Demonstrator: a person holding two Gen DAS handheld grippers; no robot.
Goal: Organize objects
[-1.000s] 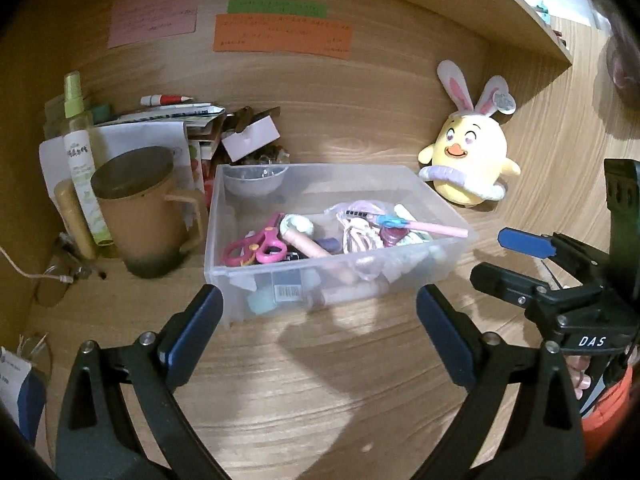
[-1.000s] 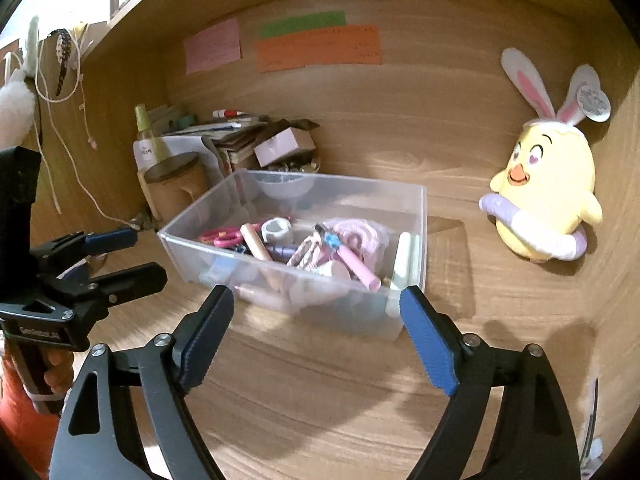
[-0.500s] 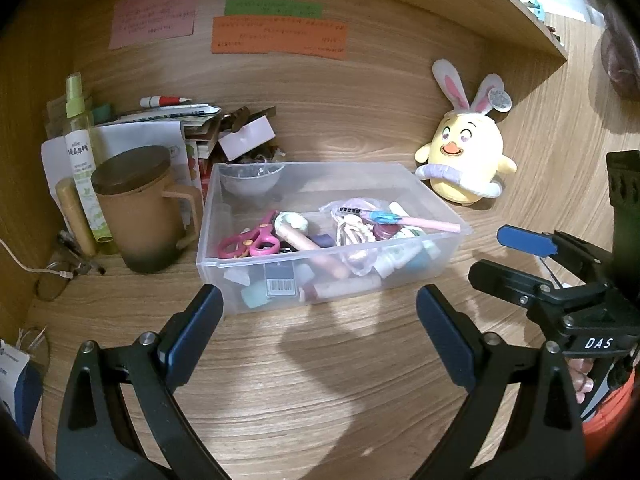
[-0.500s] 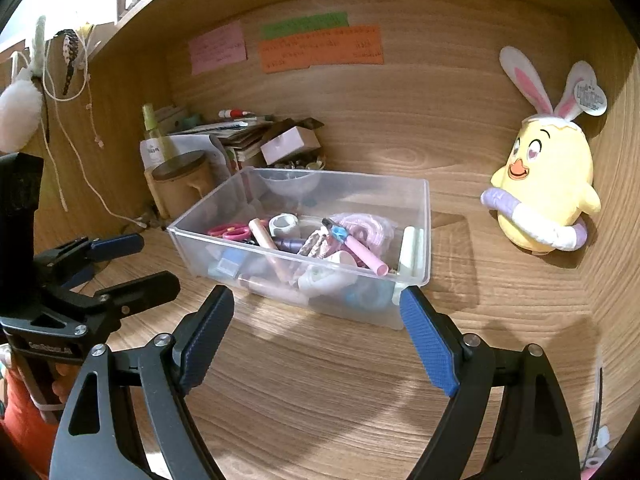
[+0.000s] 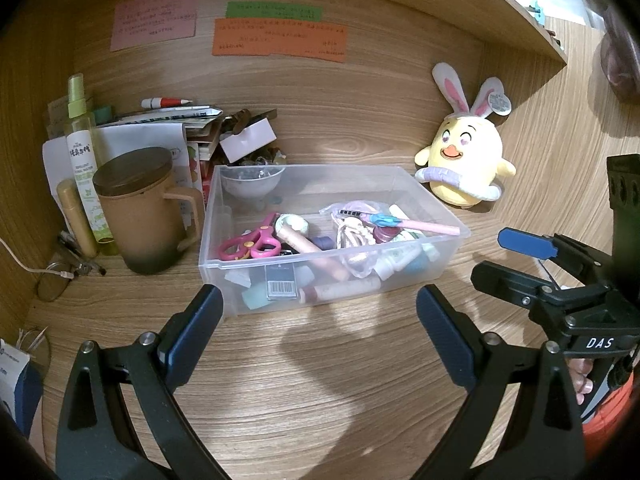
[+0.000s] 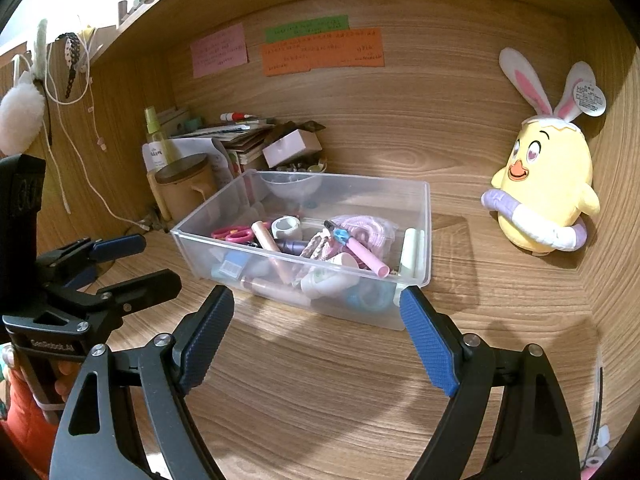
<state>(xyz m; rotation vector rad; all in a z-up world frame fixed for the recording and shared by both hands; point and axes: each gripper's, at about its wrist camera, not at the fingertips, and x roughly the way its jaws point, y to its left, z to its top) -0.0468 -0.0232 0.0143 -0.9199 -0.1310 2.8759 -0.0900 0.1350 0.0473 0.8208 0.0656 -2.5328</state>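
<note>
1. We record 2 handheld grippers. The left gripper (image 5: 318,326) has its jaws spread wide with nothing between them; its 2 blue pads sit above the wooden desk (image 5: 320,400), short of the bin's near wall.
2. The right gripper (image 6: 316,328) is likewise spread wide and holds nothing; its 2 pads stand near the bin's near corner without touching it.
3. We count 1 clear plastic bin (image 5: 432,196) on the desk, between the mug and the plush toy.
4. Inside the bin we count 1 pair of pink scissors (image 5: 250,244) toward the left side, 1 roll of white tape (image 6: 286,227) beside it, 1 pink pen with a blue clip (image 5: 416,225) lying across the pile, and 1 clear funnel (image 5: 253,186) at the back left corner. Several tubes and small bottles lie underneath; we cannot give a firm count of these.
5. Left of the bin stands 1 brown lidded mug (image 5: 144,216), just beside the bin wall, and 1 green spray bottle (image 5: 82,152) behind it.
6. Right of the bin sits 1 yellow plush chick with rabbit ears (image 6: 546,196), well apart from the bin.
7. On the back panel we count 3 paper notes (image 5: 280,36): 1 pink, 1 green, 1 orange.
</note>
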